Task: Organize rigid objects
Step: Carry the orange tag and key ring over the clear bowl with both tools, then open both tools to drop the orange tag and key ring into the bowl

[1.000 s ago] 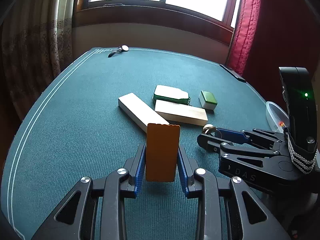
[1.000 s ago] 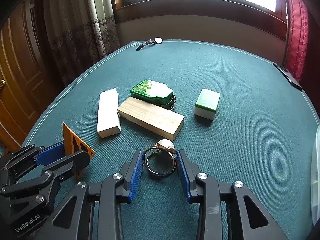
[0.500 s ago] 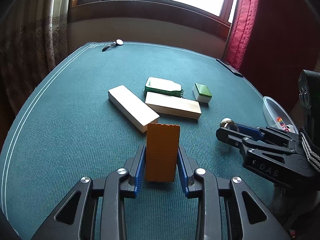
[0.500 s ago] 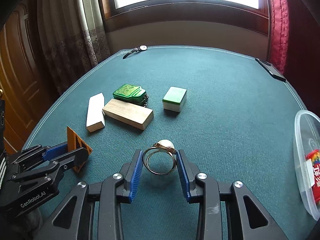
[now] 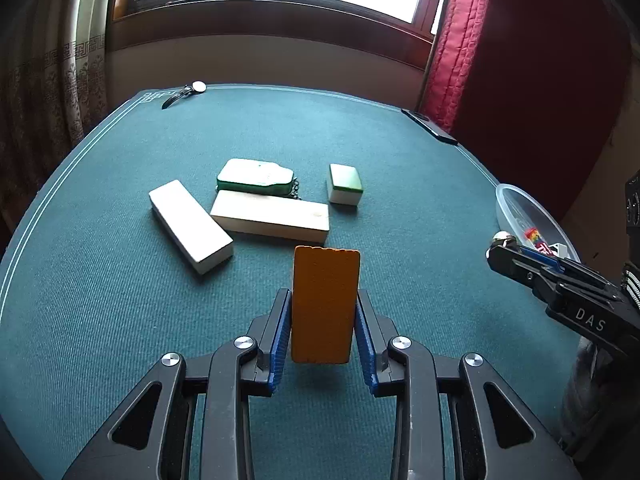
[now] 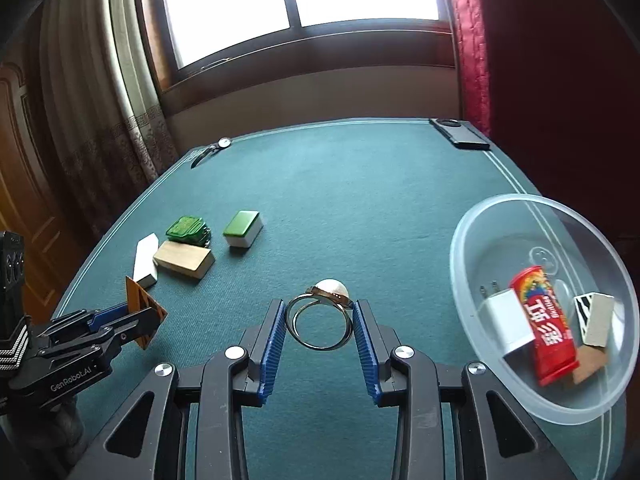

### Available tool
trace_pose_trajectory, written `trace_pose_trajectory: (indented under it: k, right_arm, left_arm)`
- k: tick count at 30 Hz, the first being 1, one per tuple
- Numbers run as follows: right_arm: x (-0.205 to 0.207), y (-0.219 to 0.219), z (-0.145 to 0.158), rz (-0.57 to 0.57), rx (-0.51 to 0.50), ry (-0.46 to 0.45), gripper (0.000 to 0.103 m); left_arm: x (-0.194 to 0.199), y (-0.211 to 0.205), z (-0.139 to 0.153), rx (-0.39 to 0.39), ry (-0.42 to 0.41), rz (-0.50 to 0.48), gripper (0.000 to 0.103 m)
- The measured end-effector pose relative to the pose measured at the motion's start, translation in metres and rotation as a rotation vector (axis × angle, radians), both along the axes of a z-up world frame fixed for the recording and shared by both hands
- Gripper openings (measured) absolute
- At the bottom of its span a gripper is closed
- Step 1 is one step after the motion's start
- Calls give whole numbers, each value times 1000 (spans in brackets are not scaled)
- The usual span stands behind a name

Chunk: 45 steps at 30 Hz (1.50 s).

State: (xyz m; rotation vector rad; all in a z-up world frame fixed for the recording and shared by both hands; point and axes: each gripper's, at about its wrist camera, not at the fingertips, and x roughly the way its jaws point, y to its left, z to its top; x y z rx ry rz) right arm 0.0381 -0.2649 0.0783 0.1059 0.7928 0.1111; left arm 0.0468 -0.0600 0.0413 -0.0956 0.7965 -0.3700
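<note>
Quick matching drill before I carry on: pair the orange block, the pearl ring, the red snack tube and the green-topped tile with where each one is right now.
Things:
1. orange block
2. pearl ring
3. red snack tube
4. green-topped tile

Places:
A. lying in the clear plastic bowl
B. clamped in the right gripper
C. resting on the green table, beside the wooden blocks
D. clamped in the left gripper

Pairs: 1-D, 2-B, 3-A, 4-C
</note>
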Motion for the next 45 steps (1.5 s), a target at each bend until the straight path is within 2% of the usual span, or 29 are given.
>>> trace_pose_trajectory:
  k: [8, 21, 25, 29, 35, 39, 45]
  right_arm:
    - [-11, -61, 8, -146, -4, -33, 37]
    - [-21, -136, 14, -366, -1, -93, 37]
    - [-23, -144, 10, -390, -3, -86, 38]
    - [-31, -150, 9, -411, -11, -99, 47]
    - [-41, -160, 9, -458, -22, -116, 49]
    - [-47, -165, 8, -490, -33, -133, 59]
    - [-52, -170, 7, -514, -37, -142, 60]
  left_arm:
    - [0, -38, 14, 2, -18, -65, 31]
    - [-1, -93, 37, -4, -54, -160, 31]
    - [-2, -109, 43, -9, -65, -191, 31]
    - [-3, -124, 48, -9, -73, -225, 31]
    - [0, -148, 50, -11, -68, -277, 31]
    - [5, -166, 51, -14, -59, -304, 31]
    - [12, -191, 51, -19, -53, -344, 31]
